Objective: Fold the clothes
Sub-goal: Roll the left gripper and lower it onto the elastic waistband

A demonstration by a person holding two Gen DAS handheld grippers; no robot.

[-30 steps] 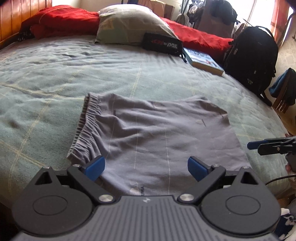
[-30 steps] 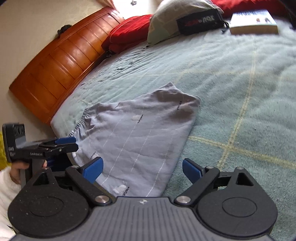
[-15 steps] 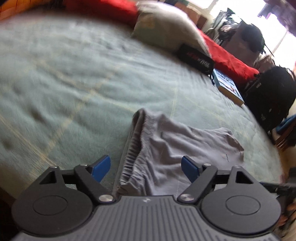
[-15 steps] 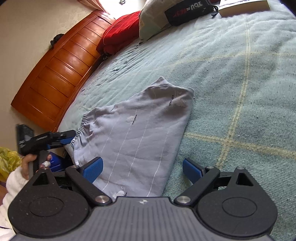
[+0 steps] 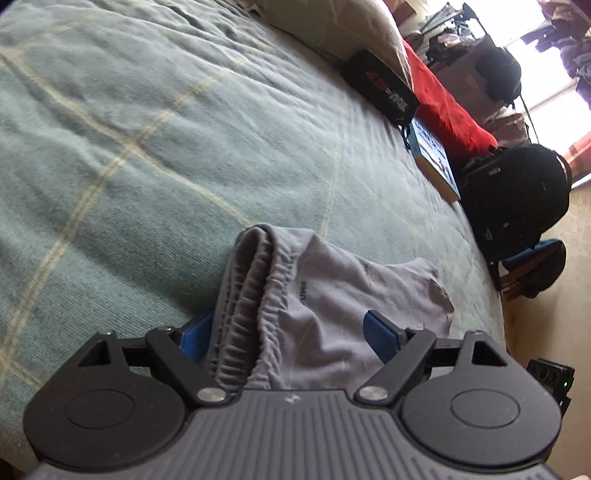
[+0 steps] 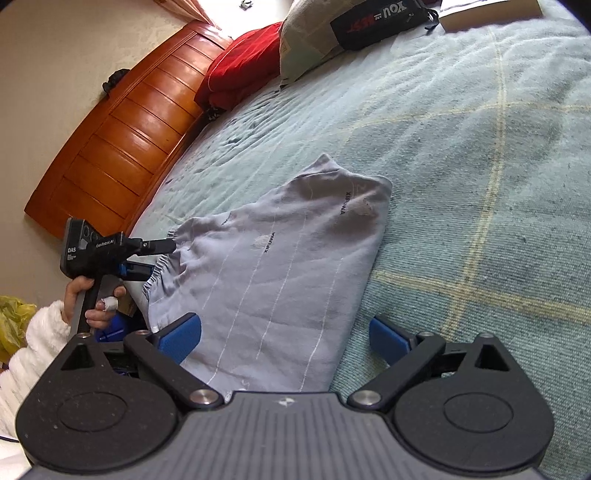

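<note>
Swinging low and left since a second ago, the left gripper (image 5: 282, 332) now straddles the gathered waistband of the grey shorts (image 6: 280, 266), jaws wide with the elastic between the pads, not yet pinched. The shorts lie flat near the bed's near edge on the green blanket (image 6: 461, 166), waistband toward the headboard side. The right gripper (image 6: 284, 332) hovers wide at the hem end, one pad over the cloth and one over the blanket.

To fold cleanly, I judge both should close on both layers at matching corners, lift together and carry evenly so the edges meet.

Farther off sit a pillow (image 5: 343, 26), black pouch (image 5: 384, 90), book (image 5: 434, 158) and backpack (image 5: 517, 192), well apart; nothing blocks the fold.
</note>
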